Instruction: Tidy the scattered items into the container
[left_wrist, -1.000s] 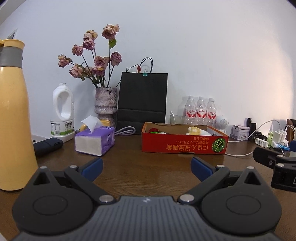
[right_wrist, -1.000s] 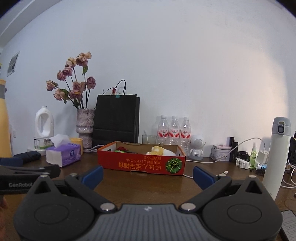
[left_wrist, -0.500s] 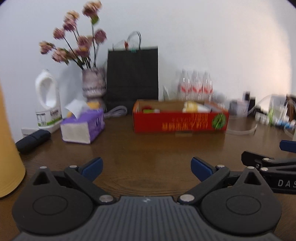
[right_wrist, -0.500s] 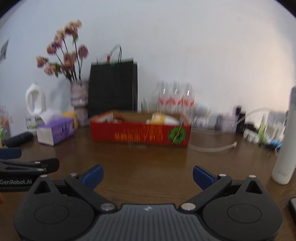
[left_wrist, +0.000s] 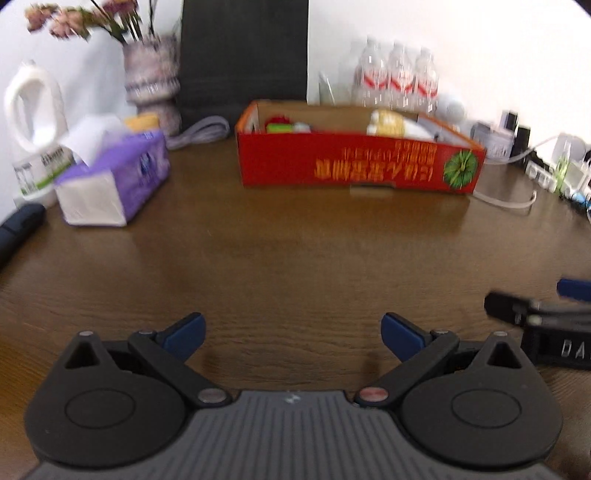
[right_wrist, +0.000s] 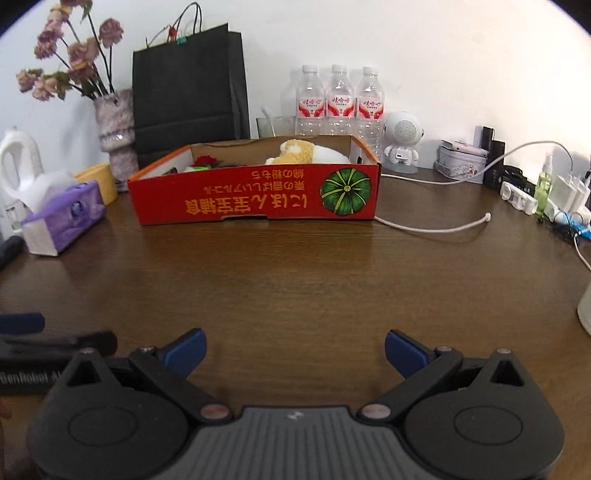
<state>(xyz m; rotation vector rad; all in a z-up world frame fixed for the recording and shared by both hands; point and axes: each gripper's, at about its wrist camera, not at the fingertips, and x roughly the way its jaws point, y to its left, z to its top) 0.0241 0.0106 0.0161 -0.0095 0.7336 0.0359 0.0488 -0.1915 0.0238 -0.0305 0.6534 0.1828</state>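
Left gripper and right gripper: fingers spread wide, both empty above the wooden table; red box beyond, its contents apparently soft toys.

Both views tipped downward over the last second: more of the desk filled each frame and the wall shrank. The red box rose in frame and its interior became visible. The yellow bottle left the left view. The white flask dropped to the right view's edge. Flower tops were cropped.
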